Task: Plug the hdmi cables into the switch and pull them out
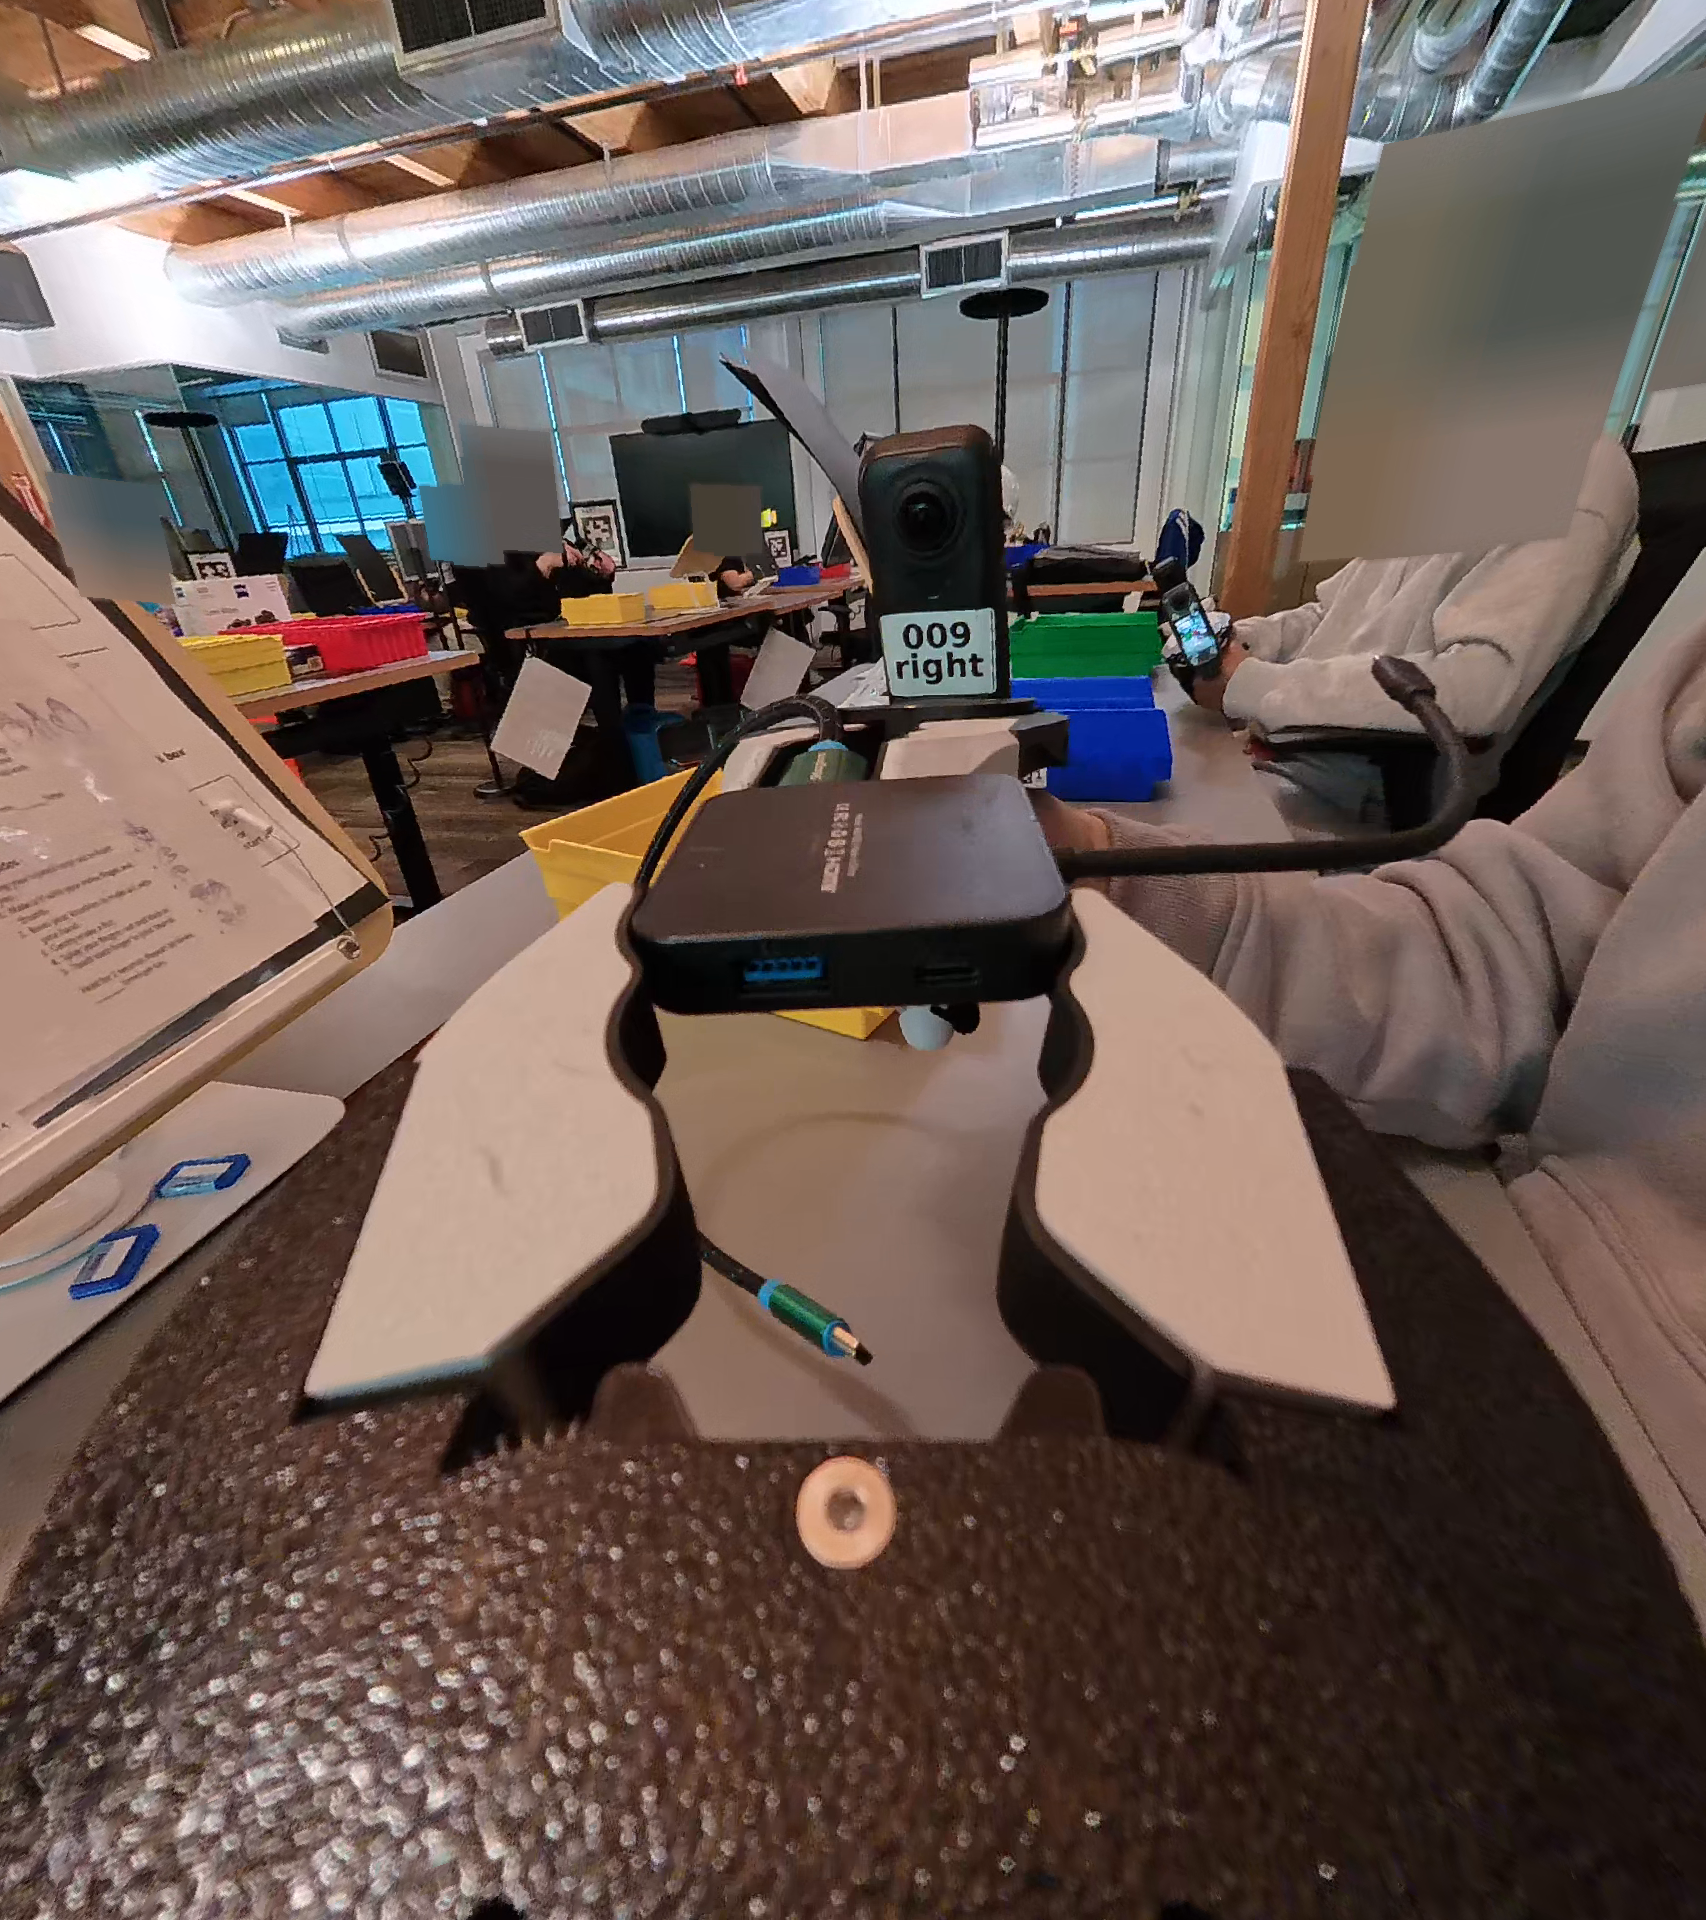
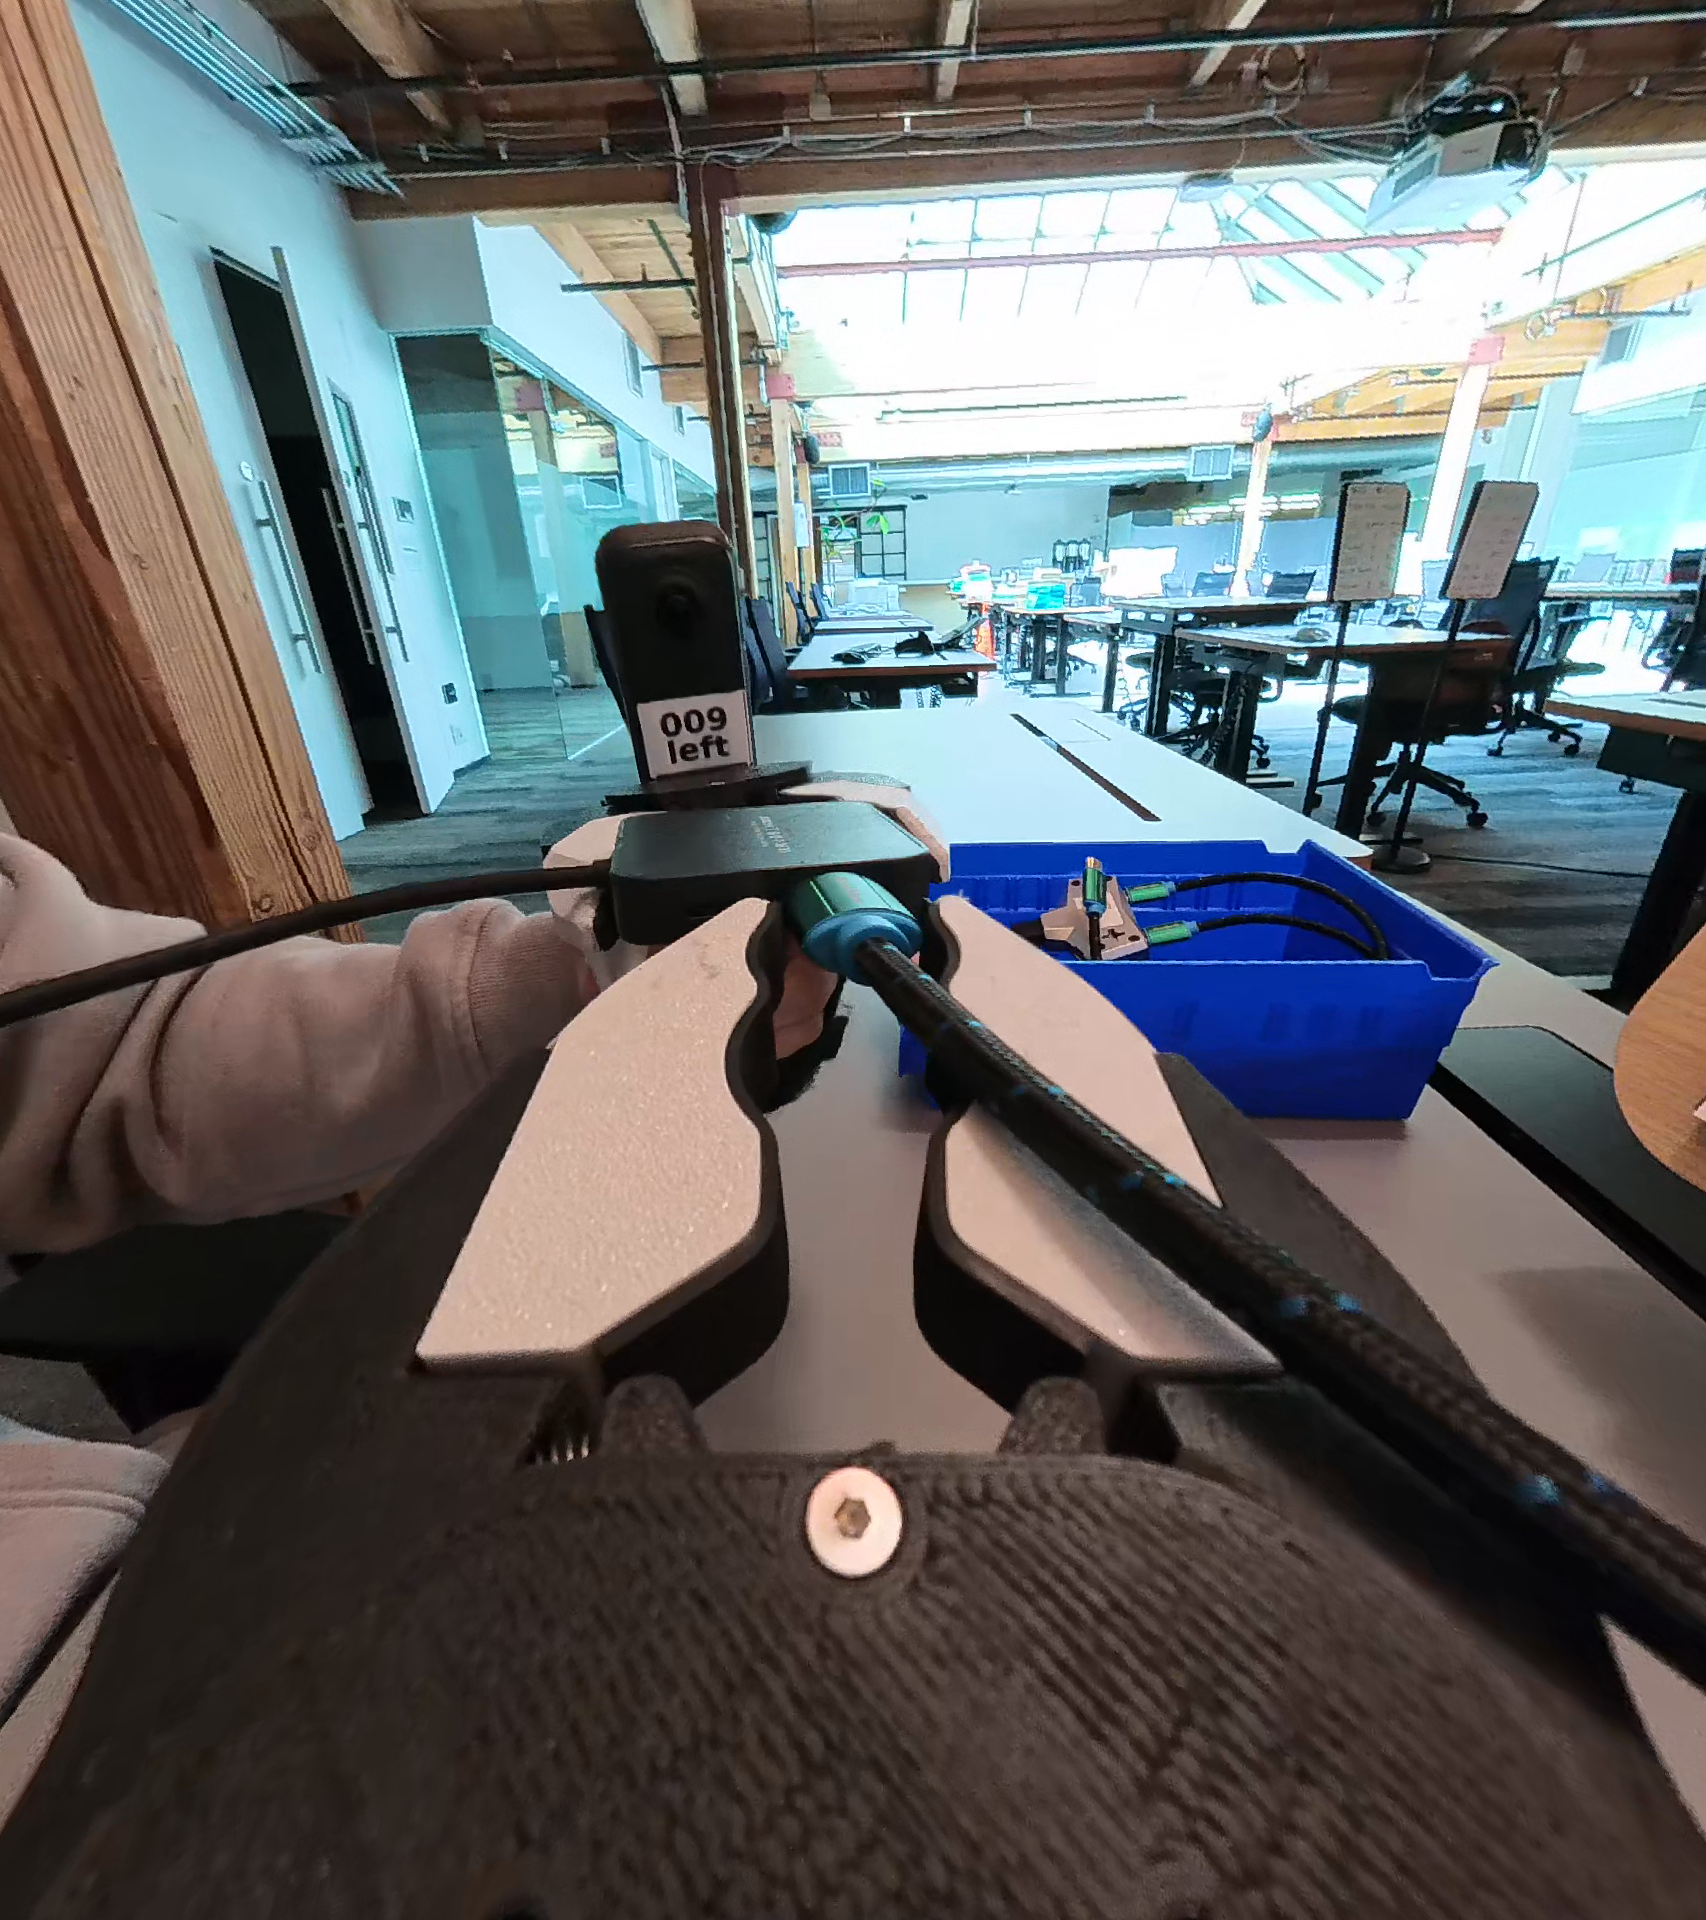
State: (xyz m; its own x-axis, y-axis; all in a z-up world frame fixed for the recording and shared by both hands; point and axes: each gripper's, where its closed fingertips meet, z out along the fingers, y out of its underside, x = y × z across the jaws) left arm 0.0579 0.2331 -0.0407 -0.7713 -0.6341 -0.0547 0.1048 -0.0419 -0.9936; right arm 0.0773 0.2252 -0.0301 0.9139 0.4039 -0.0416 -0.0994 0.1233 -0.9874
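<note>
My left gripper (image 1: 849, 940) is shut on the black switch (image 1: 859, 862) and holds it flat above the table. My right gripper (image 2: 849, 925) is shut on the green and blue HDMI plug (image 2: 844, 914). The plug's front end meets the side of the switch (image 2: 766, 852) that faces the right gripper. Its black braided cable (image 2: 1140, 1174) runs back over the right finger. In the left wrist view the plug (image 1: 818, 769) shows behind the switch. A second cable end with a green plug (image 1: 807, 1320) lies loose on the table below.
A blue bin (image 2: 1244, 1049) with more cables and a small adapter stands to the right. A yellow bin (image 1: 600, 842) sits beyond the switch. An instruction board (image 1: 101, 831) leans at the left. The switch's own black cord (image 2: 205, 945) crosses a person's grey sleeve (image 1: 1400, 966).
</note>
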